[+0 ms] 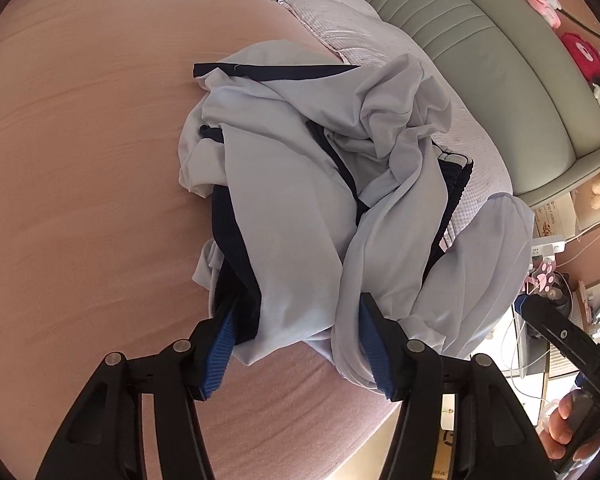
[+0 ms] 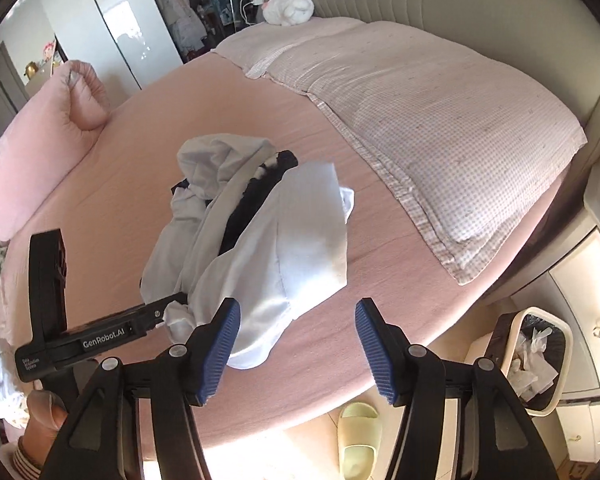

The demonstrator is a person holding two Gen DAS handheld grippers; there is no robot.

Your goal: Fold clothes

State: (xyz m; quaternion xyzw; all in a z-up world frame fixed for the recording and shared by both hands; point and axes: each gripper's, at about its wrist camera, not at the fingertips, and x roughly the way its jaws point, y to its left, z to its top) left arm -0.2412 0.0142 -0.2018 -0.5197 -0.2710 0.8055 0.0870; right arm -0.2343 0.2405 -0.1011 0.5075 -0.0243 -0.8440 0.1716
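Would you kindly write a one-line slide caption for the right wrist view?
Right gripper open above the pink bed's edge, beside a crumpled white and navy garment gripped by the left gripper.

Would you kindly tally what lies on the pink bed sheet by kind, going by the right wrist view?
Crumpled white and navy clothing heap: 1
Checked pillows: 2
Pink bolster: 1
White plush toy: 1
Total: 5

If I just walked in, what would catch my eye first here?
A crumpled white garment with navy trim heaped mid-bed on the pink sheet. The left gripper has its blue pads in the near edge of the cloth, while the right gripper hangs open, holding nothing.
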